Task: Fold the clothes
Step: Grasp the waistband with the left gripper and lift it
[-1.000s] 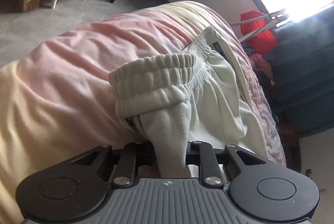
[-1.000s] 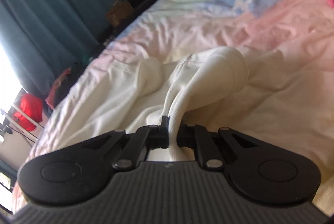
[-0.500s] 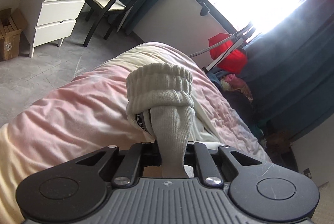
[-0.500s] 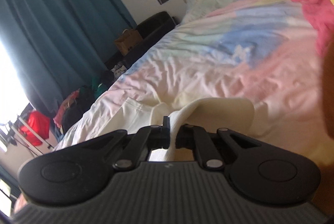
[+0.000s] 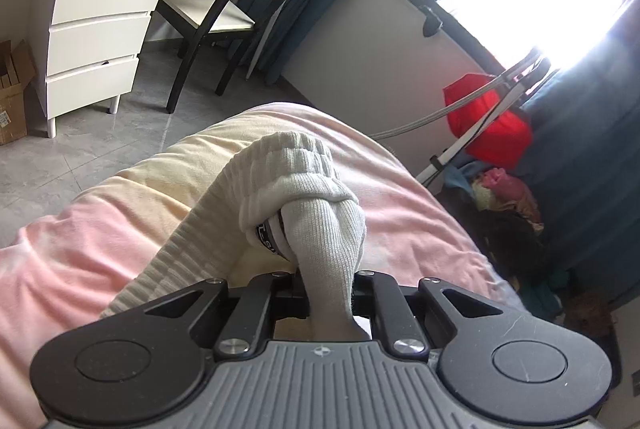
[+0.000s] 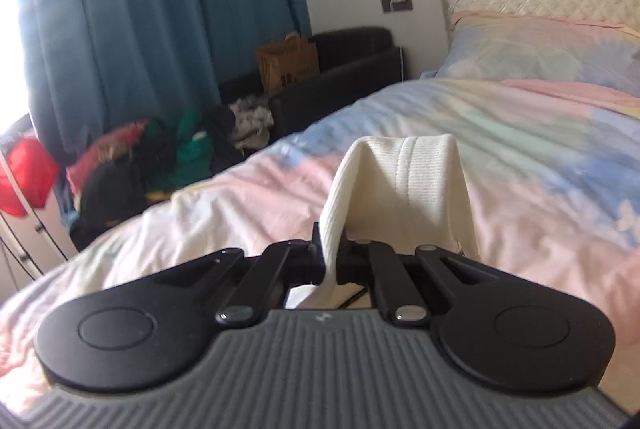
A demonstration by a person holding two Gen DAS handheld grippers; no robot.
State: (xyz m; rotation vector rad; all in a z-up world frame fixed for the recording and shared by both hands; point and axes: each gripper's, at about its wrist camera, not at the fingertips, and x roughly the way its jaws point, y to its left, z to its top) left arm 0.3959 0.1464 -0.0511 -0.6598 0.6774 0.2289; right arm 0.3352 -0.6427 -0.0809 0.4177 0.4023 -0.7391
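L gripper point(image 5: 328, 293): clamped on a bunch of ribbed cream knit, just under the garment's elastic waistband point(image 5: 288, 165); a dark label band shows at the pinch.
R gripper point(image 6: 330, 263): closed on a thin edge of the same cream garment point(image 6: 404, 189); a flat ribbed panel w/ a seam stands up past the jaws.
Garment pos: held up over the pastel duvet point(image 6: 520, 157); most of the cloth hangs below both cams, out of view.
Step (judged): carrying it in two grips, prob to spread or fold over; can't tell which.
Do well: keep both grips level, keep cloth taut btwn them so it doesn't twist.
L grip note: thick wad, secure but bulky; fold edge may come out uneven.
R grip note: shallow bite, could slip if tugged.
Landing: flat pink area of duvet, away from the bed edge nr the floor clothes pile point(image 6: 160, 157).
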